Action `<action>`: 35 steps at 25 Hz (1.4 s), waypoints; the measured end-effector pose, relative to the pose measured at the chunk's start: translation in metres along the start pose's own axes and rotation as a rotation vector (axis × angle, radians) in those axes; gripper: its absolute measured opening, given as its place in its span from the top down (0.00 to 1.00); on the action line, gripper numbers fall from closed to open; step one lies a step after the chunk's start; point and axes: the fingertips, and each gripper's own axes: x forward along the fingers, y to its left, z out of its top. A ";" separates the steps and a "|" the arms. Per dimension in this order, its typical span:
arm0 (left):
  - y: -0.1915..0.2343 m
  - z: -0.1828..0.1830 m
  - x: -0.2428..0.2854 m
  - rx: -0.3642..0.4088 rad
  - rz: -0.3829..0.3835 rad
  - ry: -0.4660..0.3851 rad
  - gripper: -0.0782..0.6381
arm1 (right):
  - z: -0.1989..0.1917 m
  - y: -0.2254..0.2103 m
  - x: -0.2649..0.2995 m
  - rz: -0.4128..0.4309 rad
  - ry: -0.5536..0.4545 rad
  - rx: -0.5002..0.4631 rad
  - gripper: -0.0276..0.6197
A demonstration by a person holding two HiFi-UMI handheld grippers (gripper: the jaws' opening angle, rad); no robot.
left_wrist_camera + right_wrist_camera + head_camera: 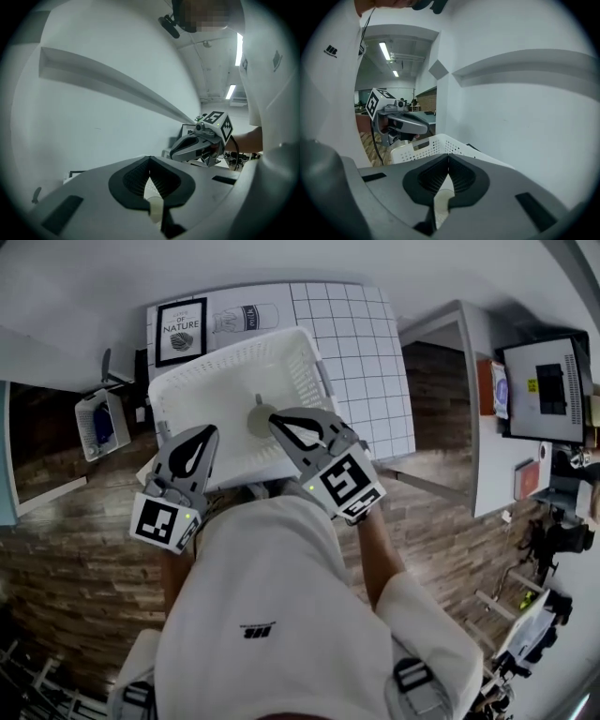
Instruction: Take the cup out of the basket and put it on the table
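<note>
Evidently the reach has not yet turned into a grasp. In the head view, the white perforated basket sits upper centre on the gridded table. The cup lies inside it as a pale round shape toward the basket's lower wall. The right gripper has its tips just beside the cup, and the left gripper hovers over the basket's lower left part. In the left gripper view, the ribbed pads meet at lower centre with nothing pinched between them. The other gripper shows right of centre, and the cup is not seen. In the right gripper view, those jaws are likewise pressed together and empty, with the basket's rim just above them at centre. The right gripper is the nearer one, so it looks best placed to take the cup. Its jaws should part before it dips, then straddle one wall of the cup rather than push it. After a firm close, lift straight up until the cup clears the basket wall. The bare grid at the basket's right looks the easiest landing spot. Such a basket probably shifts easily, so the left gripper could steady its rim.
</note>
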 end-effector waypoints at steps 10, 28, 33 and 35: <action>0.013 -0.013 0.018 -0.024 0.051 0.052 0.88 | -0.017 -0.014 0.034 0.138 0.055 -0.087 0.94; 0.025 -0.026 0.032 -0.063 0.079 0.094 0.88 | -0.081 -0.004 0.098 0.417 0.400 -0.625 0.91; 0.027 -0.029 0.031 -0.066 0.083 0.100 0.88 | -0.103 0.005 0.112 0.520 0.482 -0.774 0.83; 0.028 -0.030 0.030 -0.071 0.086 0.101 0.88 | -0.111 0.008 0.116 0.550 0.513 -0.829 0.82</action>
